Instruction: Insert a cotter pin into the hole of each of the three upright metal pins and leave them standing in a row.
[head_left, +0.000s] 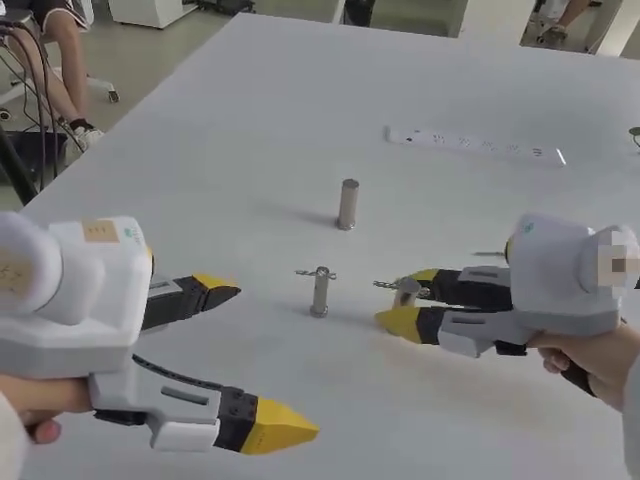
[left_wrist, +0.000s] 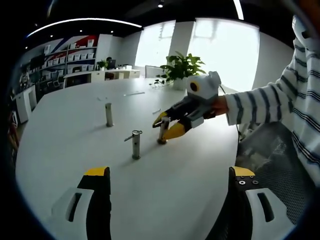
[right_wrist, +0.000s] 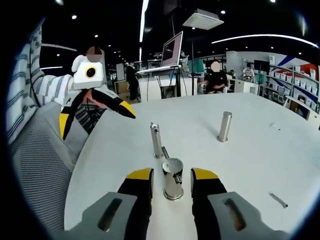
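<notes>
Three upright metal pins stand on the white table. The far pin (head_left: 347, 204) (right_wrist: 224, 126) (left_wrist: 109, 114) has nothing through it. A cotter pin crosses the top of the middle pin (head_left: 320, 290) (right_wrist: 157, 140) (left_wrist: 135, 145). The near pin (head_left: 407, 291) (right_wrist: 172, 179) (left_wrist: 163, 131) stands between the jaws of my right gripper (head_left: 405, 298) (right_wrist: 172, 180) (left_wrist: 167, 127), with a small gap on each side; a cotter pin (head_left: 385, 285) sticks out of its top. My left gripper (head_left: 260, 360) (left_wrist: 170, 172) (right_wrist: 95, 107) is wide open and holds nothing, off to the left of the pins.
A loose cotter pin (head_left: 488, 254) (right_wrist: 278, 200) lies on the table to the right of the row. A white power strip (head_left: 470, 143) lies at the back right. The table edge (head_left: 120, 120) runs along the left, with a seated person's legs (head_left: 60, 60) beyond it.
</notes>
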